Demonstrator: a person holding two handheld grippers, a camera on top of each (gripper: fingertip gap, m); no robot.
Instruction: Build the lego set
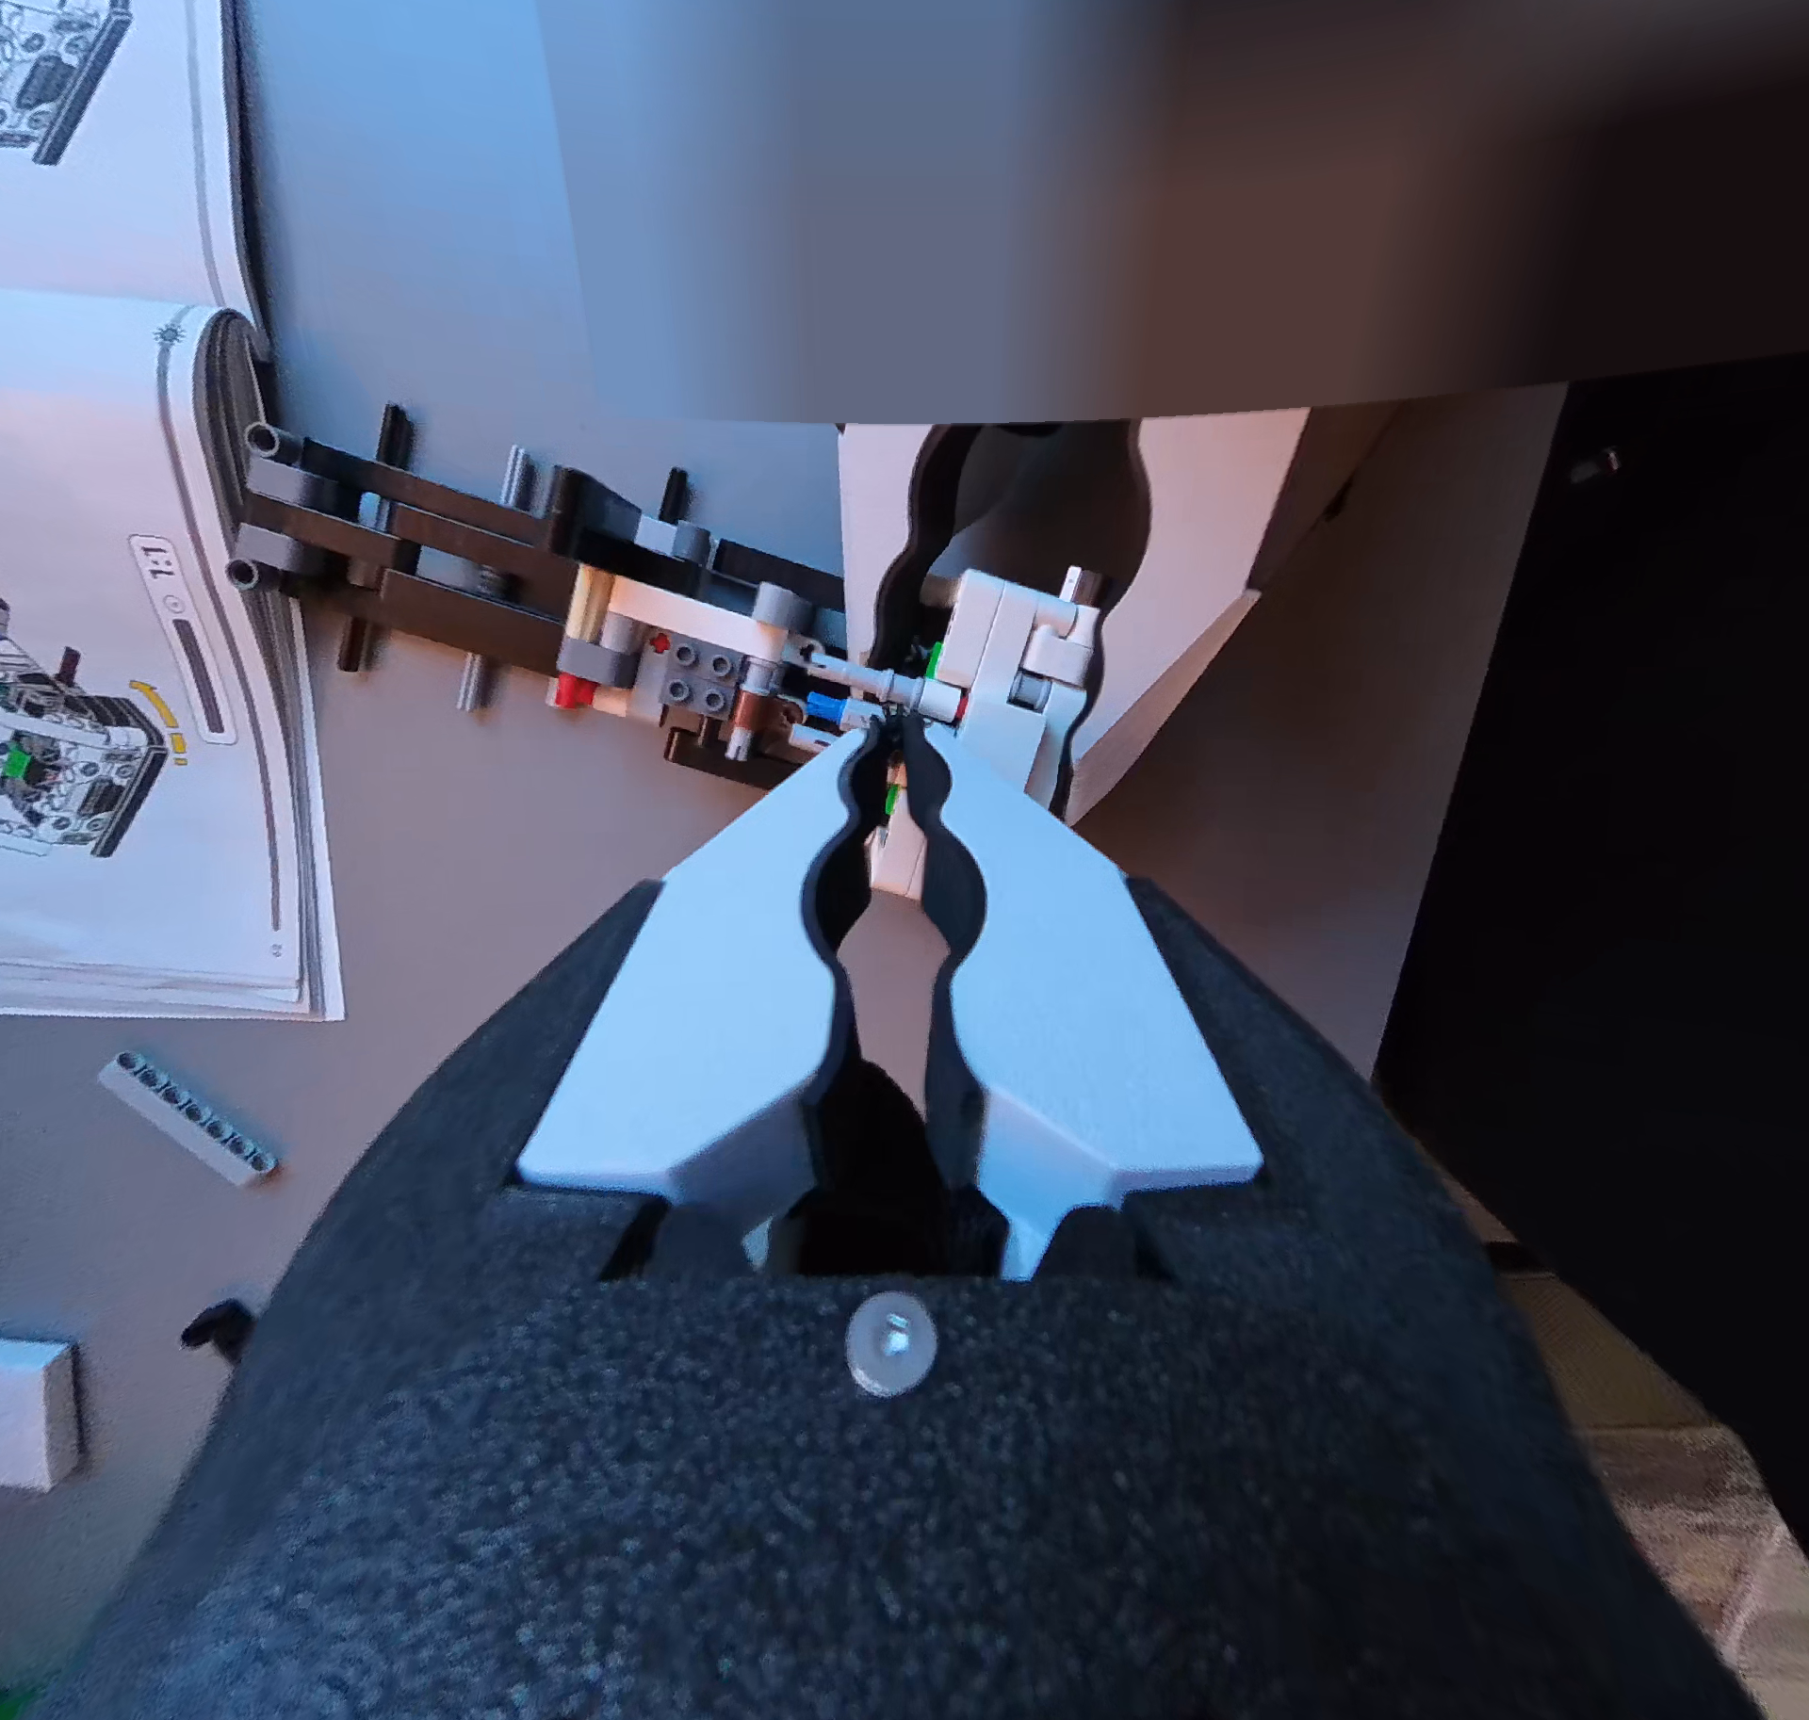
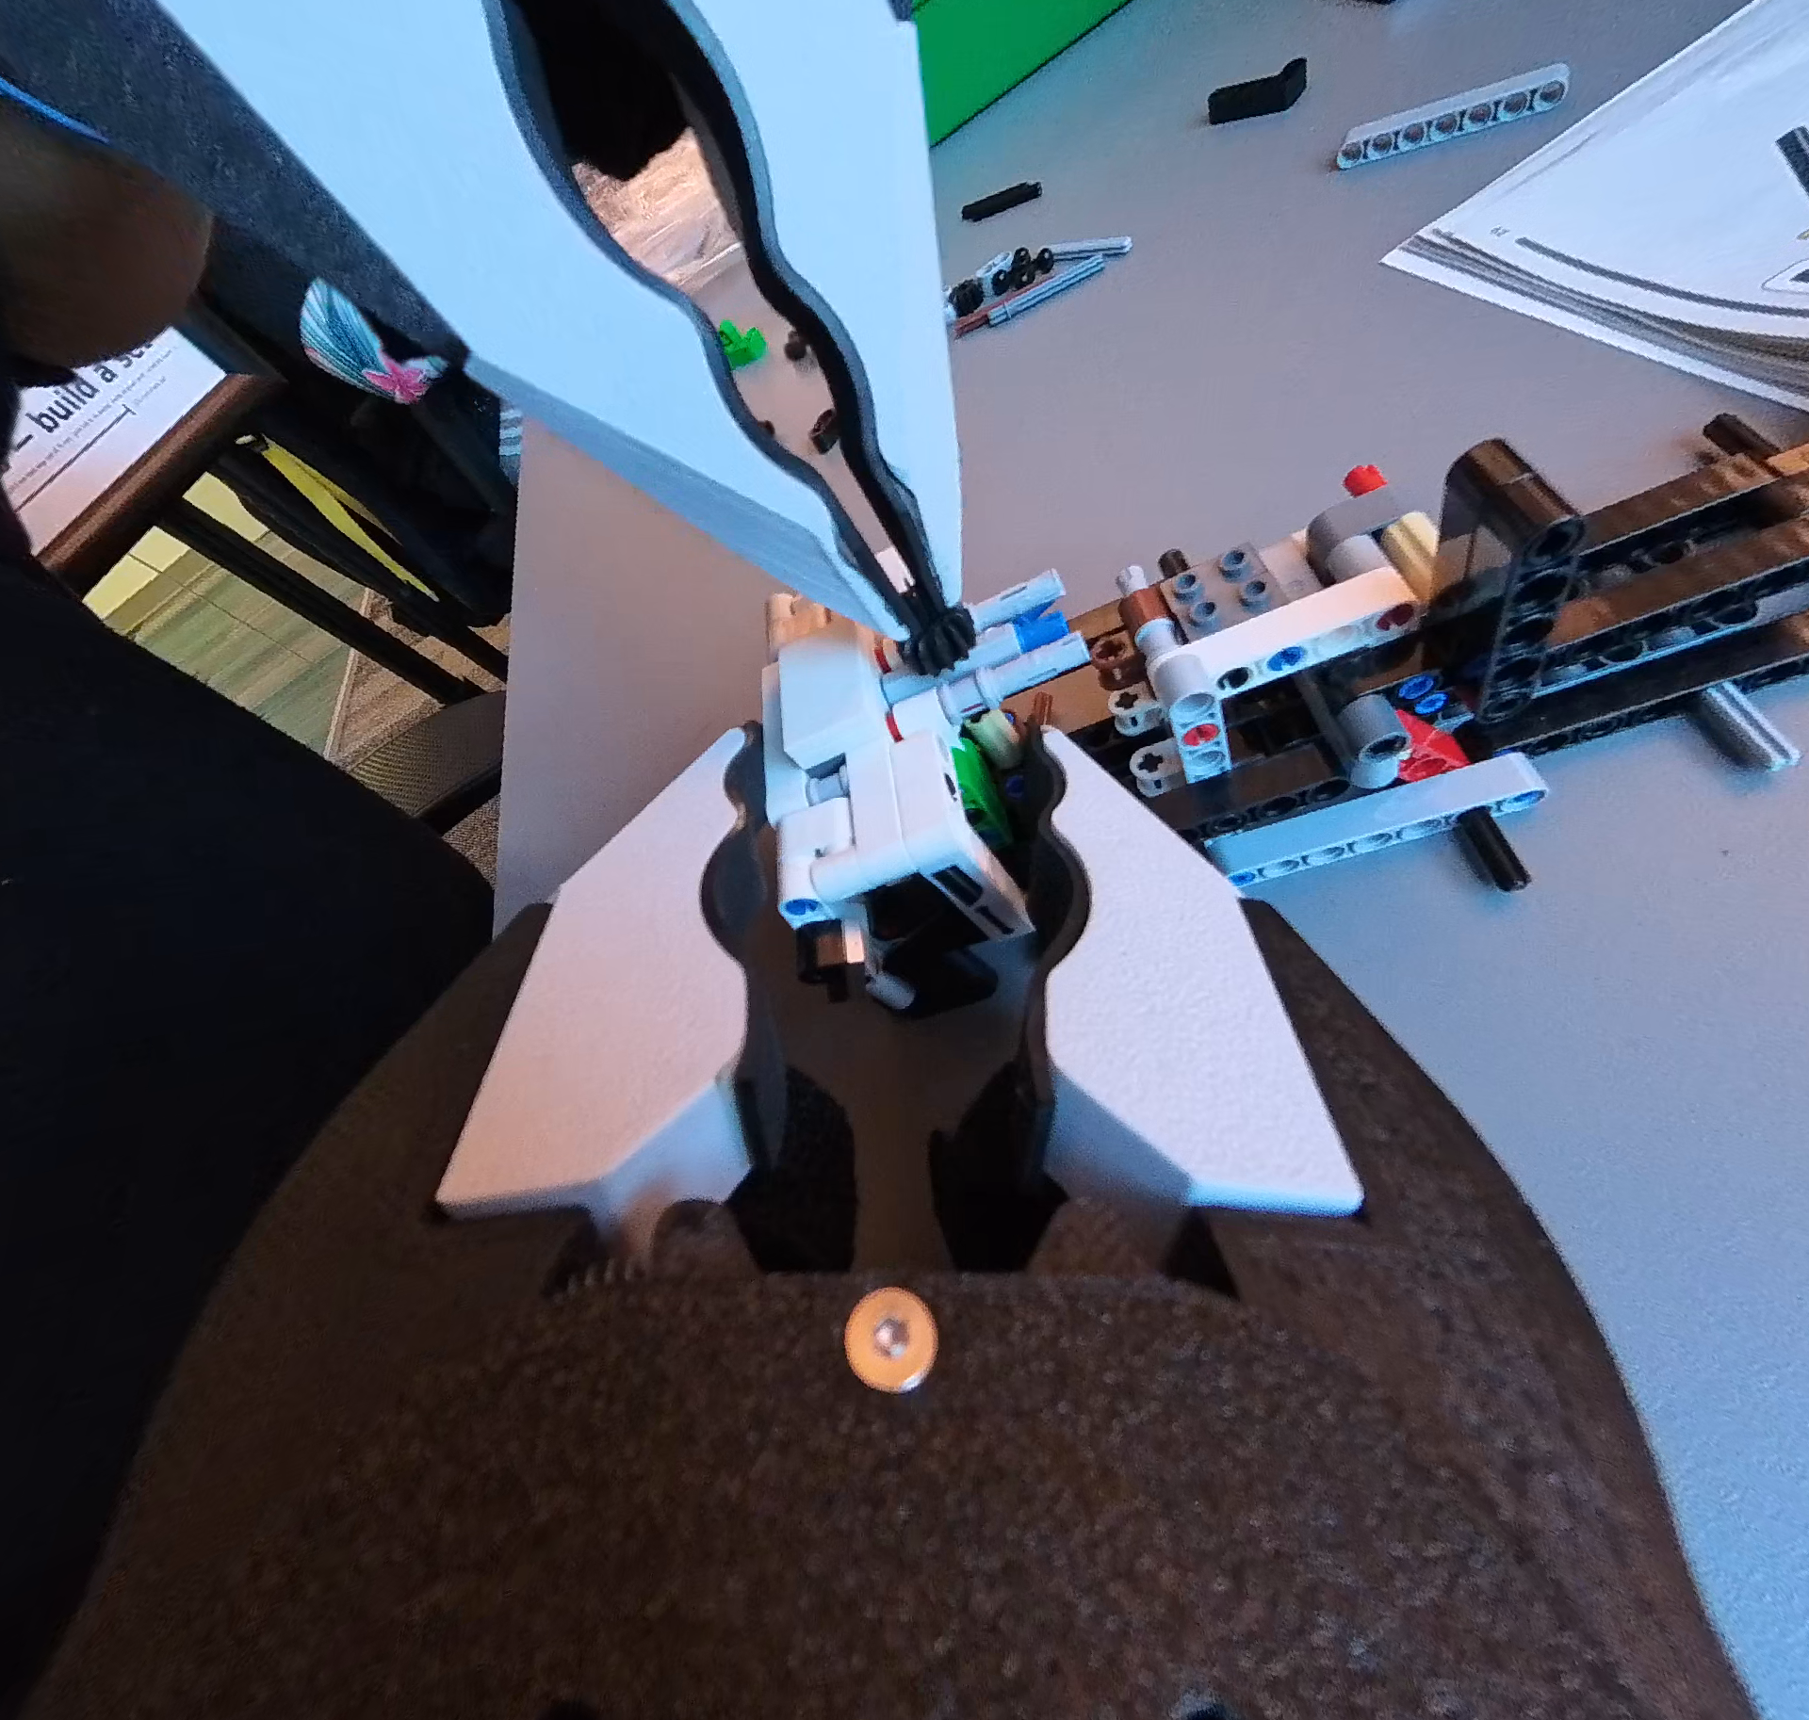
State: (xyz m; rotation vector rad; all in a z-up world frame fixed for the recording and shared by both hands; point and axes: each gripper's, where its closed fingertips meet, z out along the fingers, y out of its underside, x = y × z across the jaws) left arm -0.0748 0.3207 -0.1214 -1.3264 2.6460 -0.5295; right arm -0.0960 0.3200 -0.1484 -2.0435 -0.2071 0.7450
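Observation:
A long Lego Technic model of black beams [image 1: 470,577] with a white front end [image 1: 998,655] lies on the grey table. It also shows in the right wrist view [image 2: 1615,616]. My right gripper [image 2: 896,753] is shut on the model's white end block [image 2: 871,822]. My left gripper [image 1: 886,734] is shut on a small black gear [image 2: 940,641], which sits on a grey axle [image 2: 1018,675] sticking out of that white end. In the right wrist view the left gripper [image 2: 925,621] comes down from above.
An open instruction booklet [image 1: 117,597] lies beside the model. A loose grey beam [image 2: 1449,117], a black piece [image 2: 1258,92], small pins and axles [image 2: 1028,274] and a green piece [image 2: 739,342] lie beyond. A green box [image 2: 998,0] stands behind. The table edge [image 2: 509,694] is close. My left and right fingertips are right by each other. Left tips and right tips are each some 25 cm from the loose grey beam [image 2: 1449,117]. It turns up in the left wrist view [image 1: 189,1123] as well.

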